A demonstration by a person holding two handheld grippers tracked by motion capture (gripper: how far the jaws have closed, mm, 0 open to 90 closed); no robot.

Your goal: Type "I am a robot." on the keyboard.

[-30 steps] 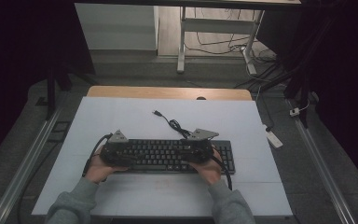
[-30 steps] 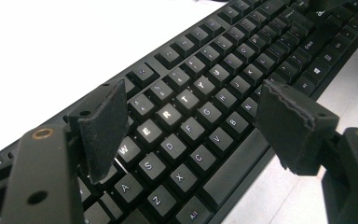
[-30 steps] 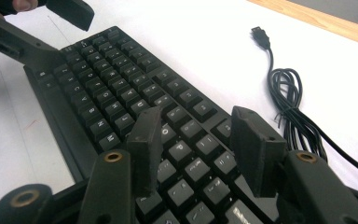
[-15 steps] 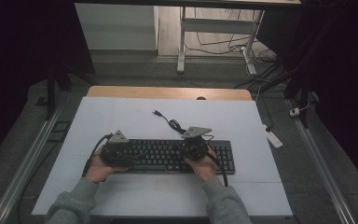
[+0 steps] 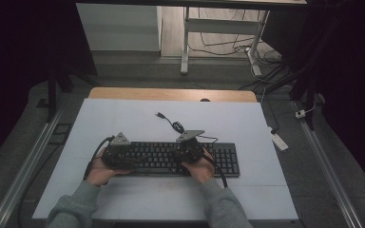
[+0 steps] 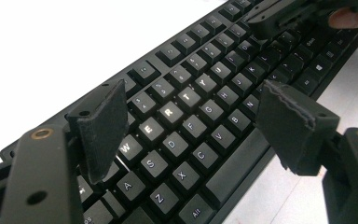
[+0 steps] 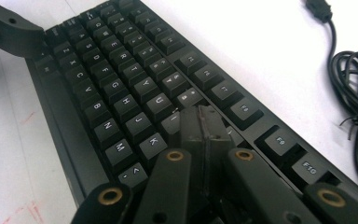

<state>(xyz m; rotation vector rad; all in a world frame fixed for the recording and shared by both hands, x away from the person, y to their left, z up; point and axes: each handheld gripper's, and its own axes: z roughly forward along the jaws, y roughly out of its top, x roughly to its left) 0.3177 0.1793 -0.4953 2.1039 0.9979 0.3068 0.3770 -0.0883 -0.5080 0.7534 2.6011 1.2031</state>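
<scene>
Keyboard (image 5: 180, 159) lies flat on the white tabletop (image 5: 123, 121), near your edge of it and a little right of its middle, with its long side running across in front of you. Its cable (image 5: 173, 124) runs loose from the back edge and ends in a plug lying farther out on the tabletop; in the right gripper view it lies in loops (image 7: 354, 93) beside the function-key row.

Your left gripper (image 6: 191, 126) hangs over the left end of the keyboard with its jaws spread wide. The lettered keys around W, E, R and D show in the gap, and nothing is gripped between the pads. In the high view it sits (image 5: 116, 154) over the keyboard's left edge.

Your right gripper (image 7: 204, 123) has just closed its jaws; the pads meet flat together with nothing between them. The joined tips rest at the keys just beyond J and K, though whether they press a key is unclear. From above it is (image 5: 187, 149) over the keyboard's middle.
</scene>
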